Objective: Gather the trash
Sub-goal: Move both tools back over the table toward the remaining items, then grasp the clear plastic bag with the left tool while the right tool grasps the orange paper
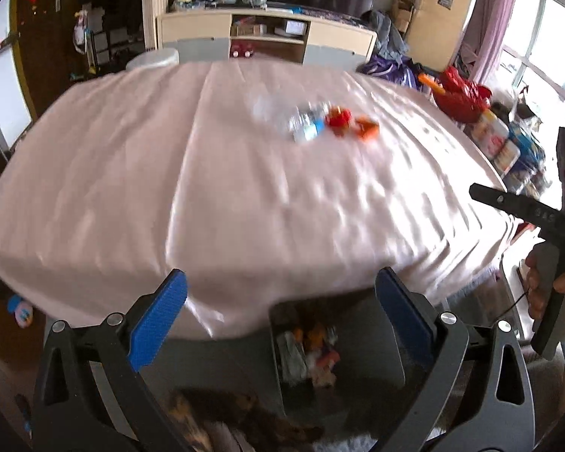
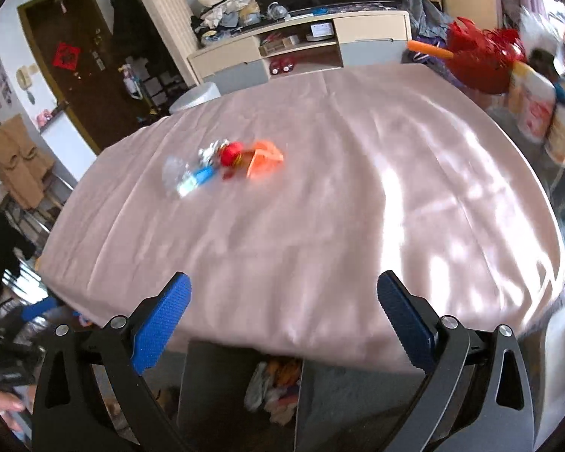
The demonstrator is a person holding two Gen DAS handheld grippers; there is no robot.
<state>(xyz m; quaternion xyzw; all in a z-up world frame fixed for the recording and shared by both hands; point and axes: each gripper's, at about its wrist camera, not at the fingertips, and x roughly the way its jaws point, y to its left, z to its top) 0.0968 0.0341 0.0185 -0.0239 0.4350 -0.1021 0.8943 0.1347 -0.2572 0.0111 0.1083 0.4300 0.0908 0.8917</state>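
Observation:
Several pieces of trash lie together far out on the pink tablecloth [image 1: 132, 188]: a clear bottle with a blue label [image 1: 306, 125], a red scrap [image 1: 339, 117] and an orange scrap [image 1: 367, 128]. The right wrist view shows the bottle [image 2: 192, 179], the red scrap [image 2: 231, 153] and the orange scrap [image 2: 264, 159] too. A dark bin [image 1: 282, 358] with wrappers inside stands below the table's near edge, and is also in the right wrist view [image 2: 214, 388]. My left gripper [image 1: 281, 288] is open and empty above the bin. My right gripper [image 2: 283, 290] is open and empty too.
A cream cabinet [image 1: 267, 37] stands beyond the table. Red bags [image 2: 482, 56] and cans [image 2: 535, 105] crowd the right side. A hand holding the other gripper's handle [image 1: 546, 286] shows at the right of the left wrist view. A dark door [image 2: 75, 67] is at the left.

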